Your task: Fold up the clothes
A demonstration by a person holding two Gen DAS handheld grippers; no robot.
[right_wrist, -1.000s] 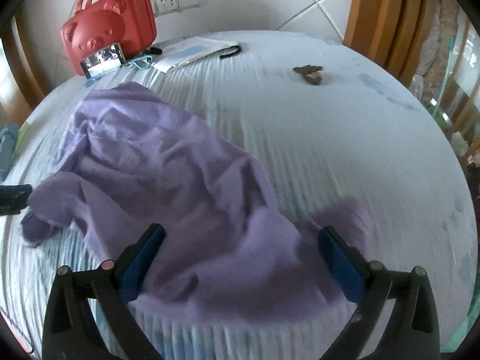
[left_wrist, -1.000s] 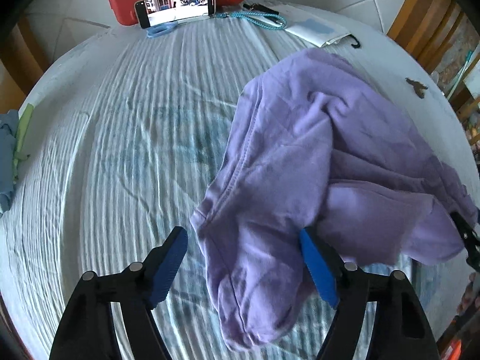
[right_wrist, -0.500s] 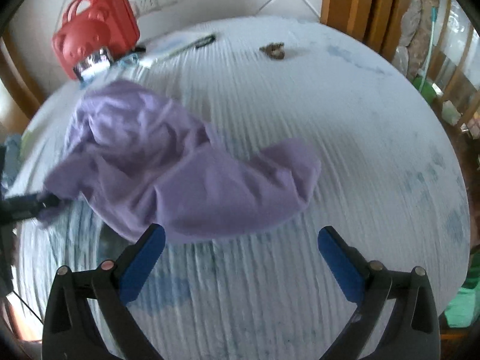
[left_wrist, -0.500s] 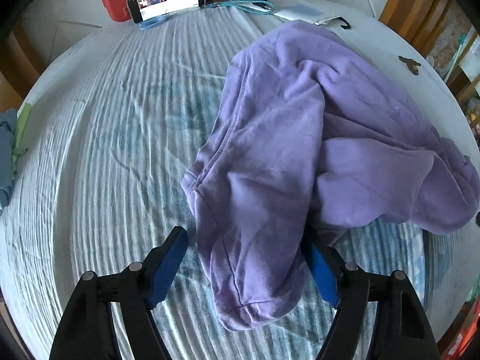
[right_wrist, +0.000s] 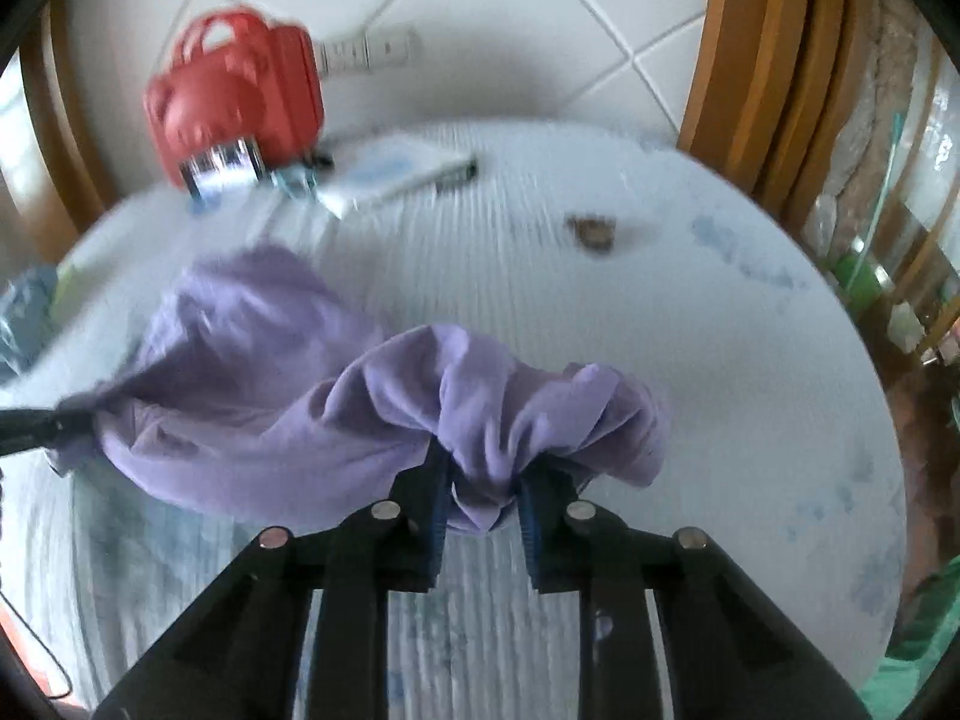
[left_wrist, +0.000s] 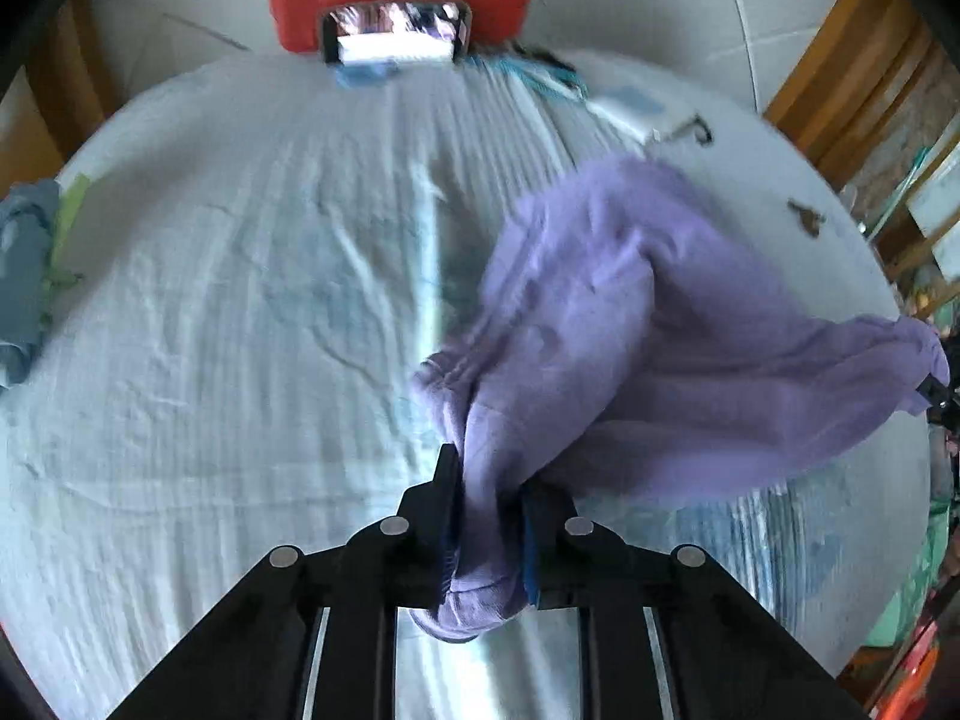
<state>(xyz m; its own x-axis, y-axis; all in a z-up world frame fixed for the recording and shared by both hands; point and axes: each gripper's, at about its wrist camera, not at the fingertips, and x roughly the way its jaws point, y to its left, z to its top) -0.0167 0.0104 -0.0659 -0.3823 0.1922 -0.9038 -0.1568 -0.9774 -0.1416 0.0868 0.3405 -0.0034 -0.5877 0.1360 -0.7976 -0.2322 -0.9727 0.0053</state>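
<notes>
A crumpled purple garment [left_wrist: 648,324] lies on the striped white cloth of the round table [left_wrist: 210,360]. My left gripper [left_wrist: 489,516] is shut on a bunched fold at its near left end. In the right wrist view my right gripper [right_wrist: 483,498] is shut on gathered cloth at the other end of the same purple garment [right_wrist: 270,396], which sags between the two. The left gripper's tip [right_wrist: 36,426] shows at the left edge of that view. The right gripper's tip [left_wrist: 939,402] shows at the right edge of the left wrist view.
A red bear-shaped case [right_wrist: 234,102] with a phone [left_wrist: 396,39] propped against it stands at the table's far edge, beside a teal cord [left_wrist: 540,81] and a white packet [right_wrist: 390,171]. Blue clothing [left_wrist: 24,276] lies at the left edge. A small brown item [right_wrist: 591,231] lies far right. Wooden chairs [right_wrist: 774,60] stand behind.
Both grippers went from open to shut on the purple garment, one at each end. The garment is now lifted and stretched between them.
</notes>
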